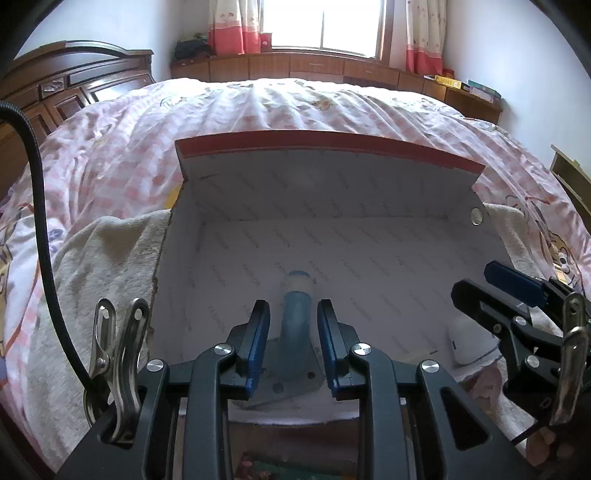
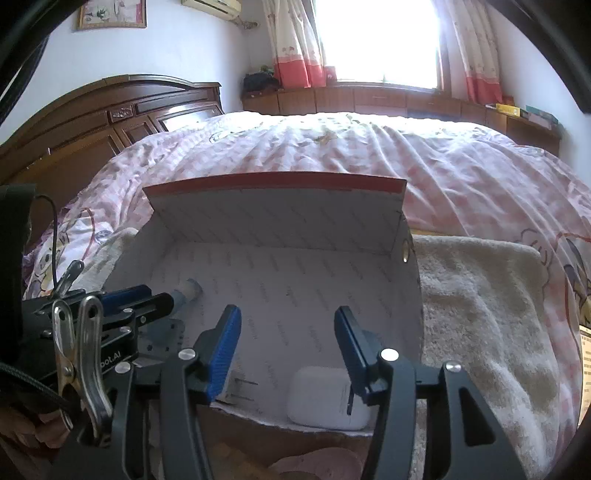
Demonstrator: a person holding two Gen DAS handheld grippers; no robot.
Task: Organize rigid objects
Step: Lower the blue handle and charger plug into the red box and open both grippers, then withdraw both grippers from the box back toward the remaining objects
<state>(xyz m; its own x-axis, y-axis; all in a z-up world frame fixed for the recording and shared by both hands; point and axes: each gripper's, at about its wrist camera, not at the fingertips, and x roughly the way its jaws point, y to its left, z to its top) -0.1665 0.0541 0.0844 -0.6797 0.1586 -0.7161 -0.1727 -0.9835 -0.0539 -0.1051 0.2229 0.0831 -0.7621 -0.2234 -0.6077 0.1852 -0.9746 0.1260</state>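
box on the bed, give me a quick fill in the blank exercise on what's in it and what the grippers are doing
1. The open box sits on a cream ___ spread over the bed.
2. The white case lies near the box's ___ edge, inside it.
3. The blue tube lies between the ___ gripper's fingers.
4. The right gripper has jaws standing ___.

Missing words: towel; front; left; open

Blown-out backlight from window [image 1: 320, 23]; fisheye-warped, dark-vignetted corners.

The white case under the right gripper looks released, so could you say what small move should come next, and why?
Probably lift the right gripper straight up and back. Its jaws stand open and clear of the white case, which already rests on the floor of the open box, so nothing remains to carry.
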